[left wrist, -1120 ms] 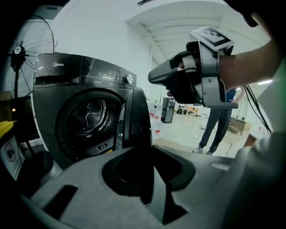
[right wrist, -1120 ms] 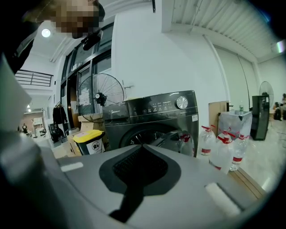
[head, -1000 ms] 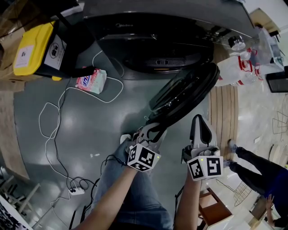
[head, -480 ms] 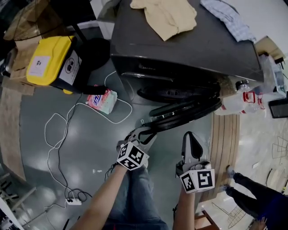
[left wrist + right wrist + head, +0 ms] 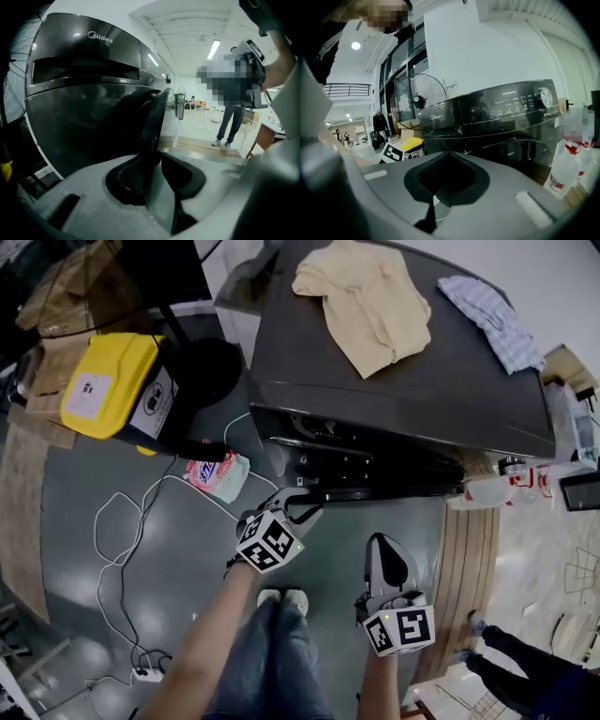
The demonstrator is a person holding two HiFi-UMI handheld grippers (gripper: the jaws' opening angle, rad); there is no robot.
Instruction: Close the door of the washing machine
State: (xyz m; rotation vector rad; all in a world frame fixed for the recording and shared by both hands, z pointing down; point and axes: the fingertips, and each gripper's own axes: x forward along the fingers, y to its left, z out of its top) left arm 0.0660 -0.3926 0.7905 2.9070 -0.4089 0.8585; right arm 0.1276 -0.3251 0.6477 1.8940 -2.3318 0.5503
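The dark grey washing machine [image 5: 403, 409] fills the top of the head view. Its round door [image 5: 394, 491] lies almost flat against the front. My left gripper [image 5: 298, 507] holds the door's free edge at the lower left. In the left gripper view the door rim [image 5: 157, 117] runs upright between the pads of the left gripper [image 5: 152, 157], whose jaws are opening. My right gripper [image 5: 380, 540] hovers a little in front of the door, shut with nothing in it. The right gripper view shows the machine's front [image 5: 497, 112] beyond the right gripper [image 5: 445, 159].
A cream cloth [image 5: 370, 310] and a striped cloth [image 5: 492, 310] lie on the machine's top. A yellow box [image 5: 112, 385], a pink packet [image 5: 217, 474] and a white cable [image 5: 122, 521] are on the floor at left. A plastic bottle [image 5: 487, 488] stands at right. Another person's legs [image 5: 525, 662] are at lower right.
The door has swung from wide open to almost flat against the machine, carried by my left gripper. Both grippers have moved toward the machine.
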